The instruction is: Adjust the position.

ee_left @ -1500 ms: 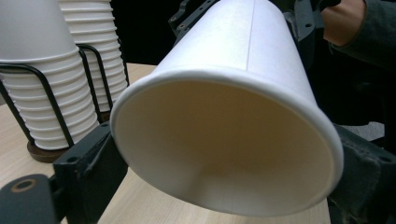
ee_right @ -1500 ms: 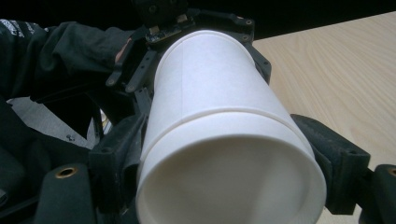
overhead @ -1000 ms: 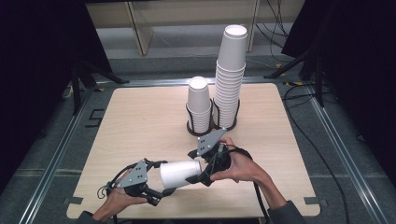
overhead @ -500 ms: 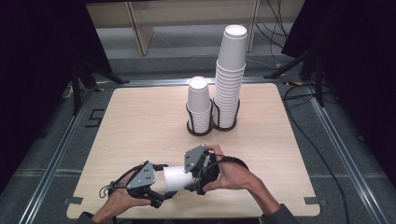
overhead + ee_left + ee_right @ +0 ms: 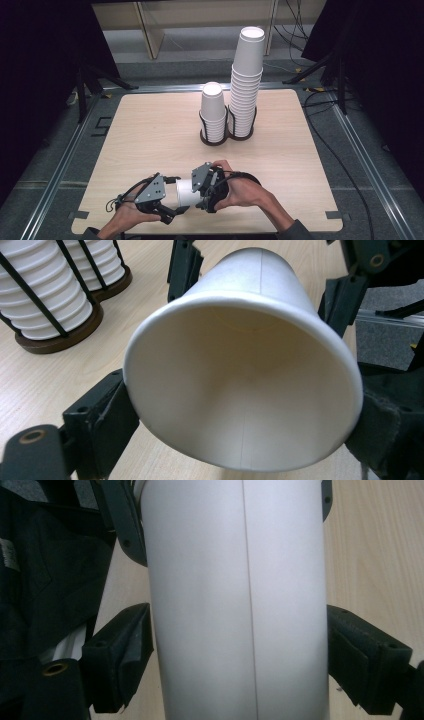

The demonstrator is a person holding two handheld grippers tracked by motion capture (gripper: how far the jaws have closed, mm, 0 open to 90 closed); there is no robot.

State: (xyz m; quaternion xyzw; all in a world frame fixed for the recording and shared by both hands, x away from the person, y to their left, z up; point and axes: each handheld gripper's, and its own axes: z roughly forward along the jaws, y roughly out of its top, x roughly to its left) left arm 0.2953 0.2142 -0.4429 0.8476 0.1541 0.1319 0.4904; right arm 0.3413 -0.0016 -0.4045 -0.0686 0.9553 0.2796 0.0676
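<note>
- Fingers (image 5: 107,412) of the left gripper (image 5: 240,440) press on the wide rim end of a white paper cup (image 5: 240,385), one black pad on each side of the mouth, so the cup is clamped there.
- Seen from above, the left gripper (image 5: 167,207) sits near the table's front edge, slightly left of centre, with the paper cup (image 5: 187,192) lying on its side and pointing right toward the other hand.
- Right gripper (image 5: 240,655) straddles the cup's narrower body; its pads stand just beside the cup wall (image 5: 240,605) on either side, and whether they actually press on it cannot be told.
- From the high view, the right gripper (image 5: 207,192) meets the cup's base end, held by the person's right hand (image 5: 245,190), while the left hand (image 5: 127,217) comes in from the near edge.
- Light wooden table (image 5: 150,130) carries two wire holders at its far centre: a short stack of cups (image 5: 214,112) on the left and a tall stack of cups (image 5: 246,80) just beside it on the right, both well apart from the grippers.
- Both stacks (image 5: 50,295) show at the left gripper view's upper left, ringed by black wire on dark round bases.
</note>
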